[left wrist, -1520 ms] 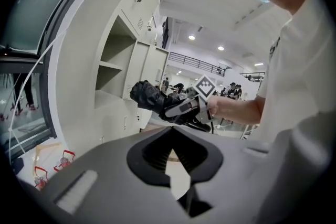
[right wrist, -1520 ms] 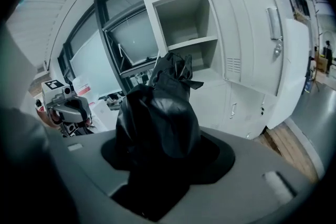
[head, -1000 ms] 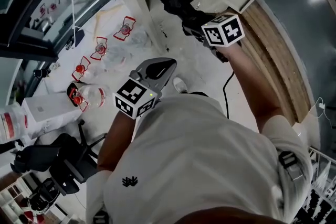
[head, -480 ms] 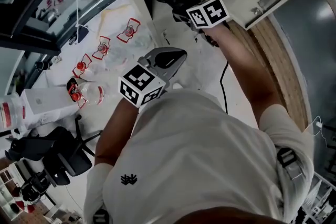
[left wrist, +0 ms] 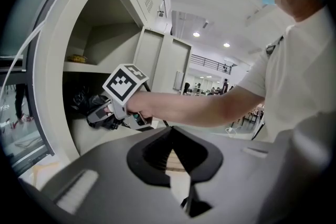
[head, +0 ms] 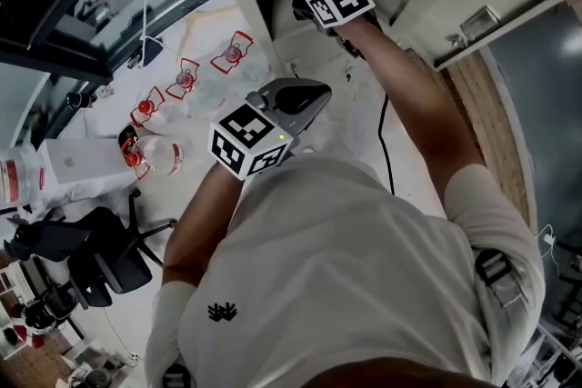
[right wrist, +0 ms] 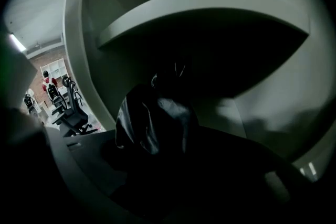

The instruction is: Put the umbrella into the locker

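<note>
Umbrella [right wrist: 152, 123], black and folded, is clamped between the jaws of the right gripper [head: 305, 6]. Its bundled fabric juts ahead of the jaws into the dark compartment of the locker [left wrist: 52, 60], just under a pale shelf [right wrist: 210, 2] that arches above that gripper. The left gripper [left wrist: 170, 134] hangs behind the right one, outside the locker, jaws pressed together on nothing.

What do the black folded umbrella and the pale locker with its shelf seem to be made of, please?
Black folded umbrella: thin synthetic fabric, probably nylon or polyester. It crumples in soft folds that catch the light with a slight sheen.
Pale locker: probably painted sheet metal with a matt off-white finish. The signs are thin flat panels, a thin shelf and vent slots in an upper door.
</note>
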{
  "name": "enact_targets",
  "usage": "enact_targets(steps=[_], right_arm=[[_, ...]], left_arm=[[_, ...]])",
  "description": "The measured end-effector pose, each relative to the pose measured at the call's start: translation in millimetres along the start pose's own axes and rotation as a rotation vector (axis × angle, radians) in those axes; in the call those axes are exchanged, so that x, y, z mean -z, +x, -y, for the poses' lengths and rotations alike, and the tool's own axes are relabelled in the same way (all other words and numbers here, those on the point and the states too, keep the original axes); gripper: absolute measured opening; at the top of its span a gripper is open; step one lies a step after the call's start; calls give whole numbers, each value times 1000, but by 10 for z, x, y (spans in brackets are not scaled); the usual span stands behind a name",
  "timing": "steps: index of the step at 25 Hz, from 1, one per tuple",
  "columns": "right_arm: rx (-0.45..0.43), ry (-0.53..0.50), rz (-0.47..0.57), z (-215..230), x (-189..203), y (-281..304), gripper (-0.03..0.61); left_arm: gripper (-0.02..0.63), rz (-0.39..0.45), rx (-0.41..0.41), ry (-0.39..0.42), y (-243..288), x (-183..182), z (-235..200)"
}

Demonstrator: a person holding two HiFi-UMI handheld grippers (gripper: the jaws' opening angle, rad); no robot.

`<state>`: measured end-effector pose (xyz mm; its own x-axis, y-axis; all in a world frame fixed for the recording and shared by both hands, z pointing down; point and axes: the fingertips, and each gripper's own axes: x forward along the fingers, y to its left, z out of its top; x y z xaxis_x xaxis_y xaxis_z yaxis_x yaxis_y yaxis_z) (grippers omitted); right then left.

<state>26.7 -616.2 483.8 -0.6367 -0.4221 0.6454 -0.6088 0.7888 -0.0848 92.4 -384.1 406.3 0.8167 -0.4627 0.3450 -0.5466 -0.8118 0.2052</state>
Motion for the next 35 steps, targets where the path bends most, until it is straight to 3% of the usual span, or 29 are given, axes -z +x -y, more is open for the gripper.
enact_targets(steps=[11,26,35], right_arm=[[49,-72,-32,121,-147,487,241],[116,-188,-124,153,-91,742,244],[118,-205,-131,134,-62,750,267]], left_arm=[[54,5,-45,-31,-93,99,-140],[54,15,-70,-52,-261,217,-126],[54,16,-79,-62,-393,289,-87]])
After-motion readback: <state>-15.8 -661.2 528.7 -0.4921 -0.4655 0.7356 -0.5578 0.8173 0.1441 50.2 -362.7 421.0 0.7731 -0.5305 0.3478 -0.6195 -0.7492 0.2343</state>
